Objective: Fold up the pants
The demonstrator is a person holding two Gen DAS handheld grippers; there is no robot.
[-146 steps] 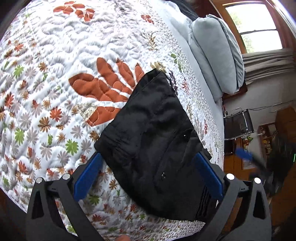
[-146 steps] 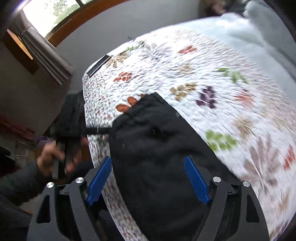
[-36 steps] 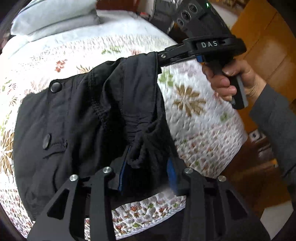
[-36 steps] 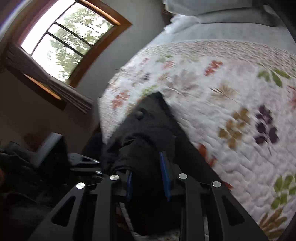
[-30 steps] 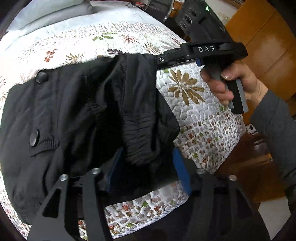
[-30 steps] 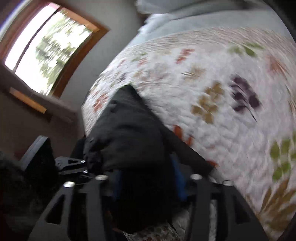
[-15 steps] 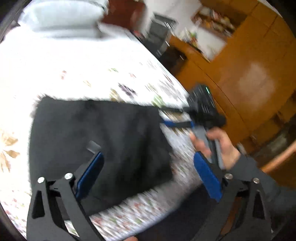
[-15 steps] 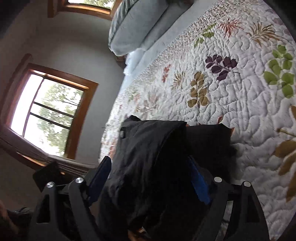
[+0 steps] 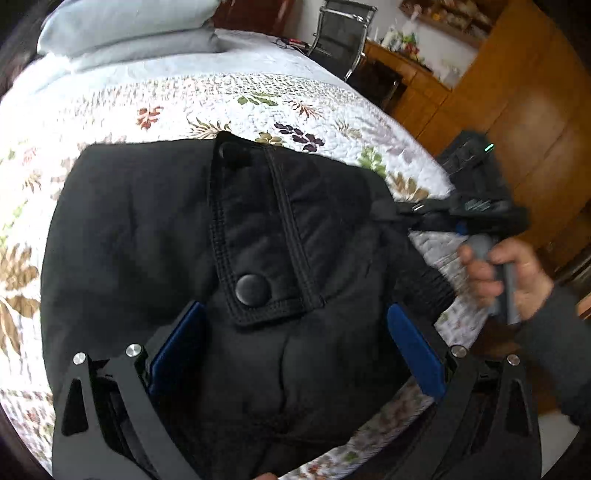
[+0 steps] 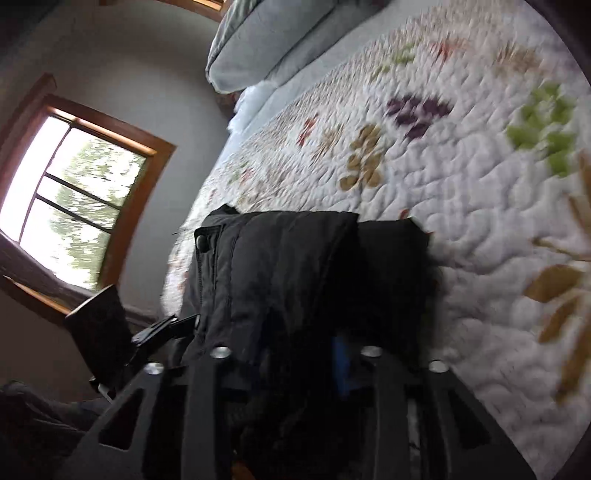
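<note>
The black pants point(image 9: 155, 236) lie folded into a thick bundle on the floral quilt point(image 9: 229, 88), a buttoned pocket flap point(image 9: 255, 288) on top. My left gripper point(image 9: 295, 343) is open, its blue pads point(image 9: 413, 350) straddling the near edge of the bundle. My right gripper point(image 10: 295, 354) is shut on the right edge of the pants point(image 10: 288, 266); it also shows in the left wrist view point(image 9: 417, 214), pinching the fabric, held by a hand point(image 9: 506, 273).
Grey pillows point(image 9: 122, 26) lie at the head of the bed. A black chair point(image 9: 340, 33) and wooden cabinets point(image 9: 517, 96) stand beyond the bed's right side. A window point(image 10: 70, 199) is on the wall past the left side.
My left gripper has let go of the pants, opened and dropped back low over the bundle. My right gripper, open half a second ago, has shut on the pants' right edge.
</note>
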